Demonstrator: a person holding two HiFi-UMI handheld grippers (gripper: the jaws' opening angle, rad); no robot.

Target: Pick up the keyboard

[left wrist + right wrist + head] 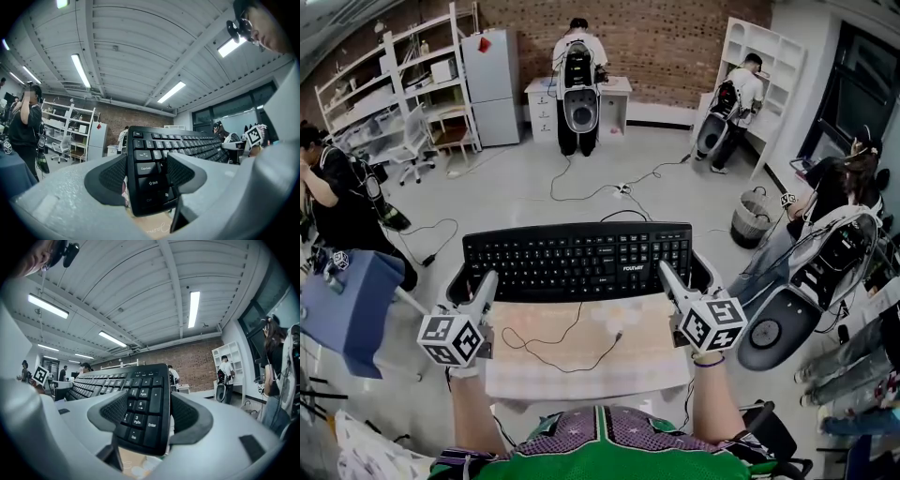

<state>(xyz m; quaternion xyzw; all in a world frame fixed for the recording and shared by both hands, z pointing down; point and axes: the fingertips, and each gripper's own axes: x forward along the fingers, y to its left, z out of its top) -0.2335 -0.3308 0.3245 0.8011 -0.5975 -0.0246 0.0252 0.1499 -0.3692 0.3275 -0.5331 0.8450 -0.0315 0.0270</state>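
Progress looks almost complete: the black keyboard is gripped at both short ends and, as I judge it, is already off the cloth-covered tabletop, held level over its far edge. The left gripper has its jaws closed on the end with the Caps Lock and Shift keys, one pad on the key face and the other underneath. The right gripper clamps the number-pad end in the same way. In both gripper views a bit of the cloth shows below the keyboard's end, which supports that it is lifted. What is left, I think, is only to raise it a little more and keep it steady. The thin cable lies in loops on the middle of the tabletop; it could drag or catch if it belongs to the keyboard. A grey chair stands just beside the right edge and a blue-covered thing is near the left edge. Other people work well apart, near the shelves.
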